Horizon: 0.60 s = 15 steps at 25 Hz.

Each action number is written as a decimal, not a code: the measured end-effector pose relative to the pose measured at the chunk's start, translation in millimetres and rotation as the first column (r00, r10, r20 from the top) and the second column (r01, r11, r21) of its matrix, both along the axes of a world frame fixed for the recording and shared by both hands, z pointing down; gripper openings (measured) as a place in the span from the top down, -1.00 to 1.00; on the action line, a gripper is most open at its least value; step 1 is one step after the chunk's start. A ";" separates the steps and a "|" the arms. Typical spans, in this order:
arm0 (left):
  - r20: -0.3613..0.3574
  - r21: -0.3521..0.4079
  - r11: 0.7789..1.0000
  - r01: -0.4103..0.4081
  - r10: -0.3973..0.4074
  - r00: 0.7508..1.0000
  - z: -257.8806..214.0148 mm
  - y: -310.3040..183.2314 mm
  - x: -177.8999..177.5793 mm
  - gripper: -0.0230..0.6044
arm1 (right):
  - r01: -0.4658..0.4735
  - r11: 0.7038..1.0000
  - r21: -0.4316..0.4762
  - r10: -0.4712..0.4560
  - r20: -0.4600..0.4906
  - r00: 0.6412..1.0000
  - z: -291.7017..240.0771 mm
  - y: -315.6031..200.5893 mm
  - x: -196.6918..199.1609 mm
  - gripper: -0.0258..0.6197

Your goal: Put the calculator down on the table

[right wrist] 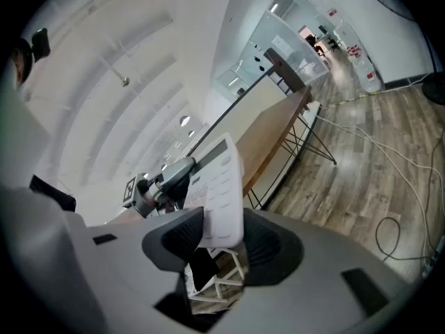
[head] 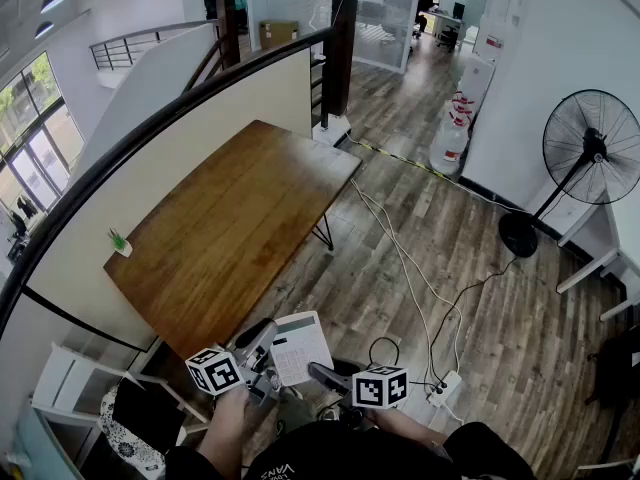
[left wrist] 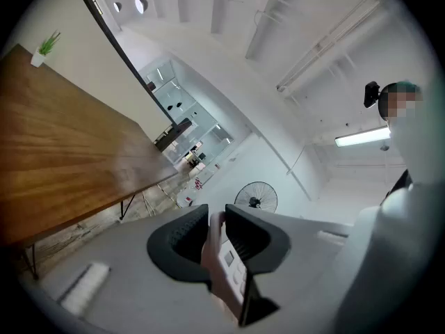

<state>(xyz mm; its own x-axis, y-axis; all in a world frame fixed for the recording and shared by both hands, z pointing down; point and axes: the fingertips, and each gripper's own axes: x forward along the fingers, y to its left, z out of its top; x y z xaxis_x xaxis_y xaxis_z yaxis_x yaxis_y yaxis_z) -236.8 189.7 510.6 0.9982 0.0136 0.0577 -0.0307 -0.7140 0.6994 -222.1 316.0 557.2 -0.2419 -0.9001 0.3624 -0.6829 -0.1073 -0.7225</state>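
A wooden table [head: 240, 218] is set on a plank floor [head: 480, 298], with a small plant [head: 119, 241] at its left corner. The calculator [head: 300, 346] is held in the air just off the near corner, clamped edge-on by the left gripper [head: 262, 340]. The right gripper [head: 318, 372] is spread wide around its lower end, not pinching. Cables [head: 410, 268] and a fan [head: 590, 148] are seen off to the right.

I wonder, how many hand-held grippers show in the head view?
2: the left hand-held gripper on the calculator from the left, the right hand-held gripper at its near edge.
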 end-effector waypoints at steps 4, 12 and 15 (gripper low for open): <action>-0.012 -0.018 1.000 0.003 -0.003 1.000 1.5 13.2 -2.8 0.73 | 0.007 1.000 0.005 -0.007 -0.022 1.000 -0.1 12.6 -0.5 0.38; -0.019 -0.015 1.000 0.028 -0.028 0.999 -0.7 25.7 -8.1 0.73 | 0.017 0.999 0.036 -0.016 -0.023 1.000 -5.8 25.2 -4.0 0.38; -0.018 -0.017 0.999 0.036 -0.037 0.999 -1.4 25.6 -7.2 0.73 | 0.028 0.999 0.035 -0.027 -0.024 0.999 -6.2 25.0 -1.8 0.38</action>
<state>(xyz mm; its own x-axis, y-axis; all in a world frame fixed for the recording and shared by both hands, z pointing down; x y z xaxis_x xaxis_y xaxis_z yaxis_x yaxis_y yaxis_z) -244.0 215.3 509.2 0.9990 -0.0220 0.0393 -0.0434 -0.7009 0.7120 -223.9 341.0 551.0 -0.2585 -0.9055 0.3366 -0.7022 -0.0632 -0.7092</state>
